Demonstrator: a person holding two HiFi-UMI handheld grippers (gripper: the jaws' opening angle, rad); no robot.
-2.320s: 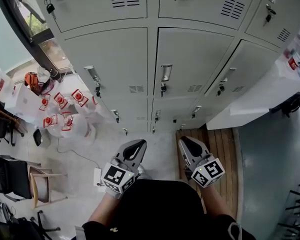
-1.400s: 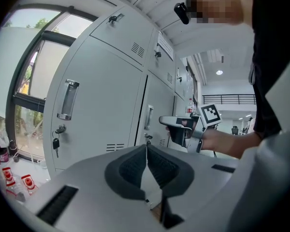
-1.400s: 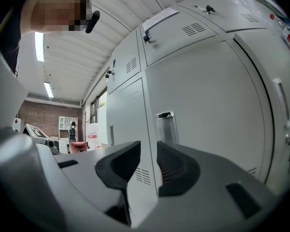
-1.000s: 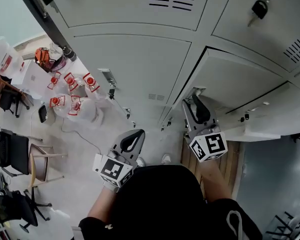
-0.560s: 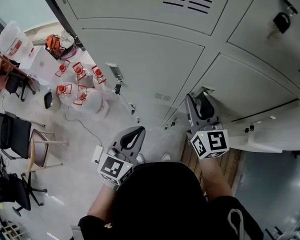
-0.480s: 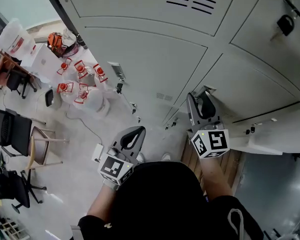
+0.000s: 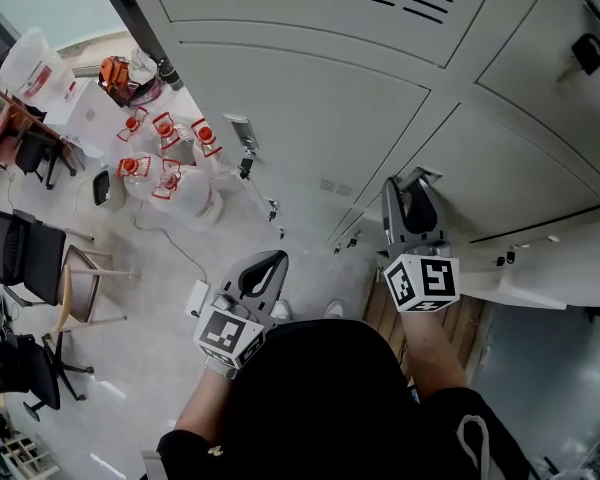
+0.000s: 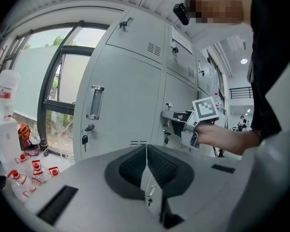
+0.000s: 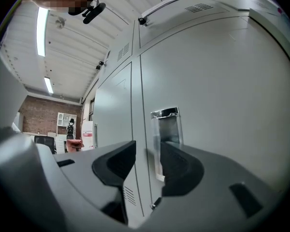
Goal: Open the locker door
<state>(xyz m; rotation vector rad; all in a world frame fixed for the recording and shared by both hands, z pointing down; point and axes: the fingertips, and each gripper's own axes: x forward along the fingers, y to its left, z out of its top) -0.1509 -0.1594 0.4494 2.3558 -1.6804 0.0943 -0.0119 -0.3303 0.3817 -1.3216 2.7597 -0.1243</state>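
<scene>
The grey locker door (image 7: pixel 500 183) fills the upper right of the head view, with a recessed metal handle (image 7: pixel 420 176) at its left edge. My right gripper (image 7: pixel 412 203) is up against that handle. In the right gripper view the handle (image 9: pixel 165 139) stands just in front of the right jaw, its left edge in the gap, and the left jaw is apart from it. The jaws are closing, and a gap still shows between them. My left gripper (image 7: pixel 263 273) hangs low in front of the person, shut on nothing, with its pads (image 8: pixel 146 163) meeting.
The neighbouring locker to the left has its own handle (image 7: pixel 243 133) with a key hanging below. Several red-capped water bottles (image 7: pixel 165 173) stand on the floor at the left, with chairs (image 7: pixel 40 268) beyond. A wooden platform (image 7: pixel 380 313) lies under the lockers.
My right gripper has risen from waist height to the locker handle and has stayed there over the last second. The left gripper has kept low and shut. The head has leaned closer.
</scene>
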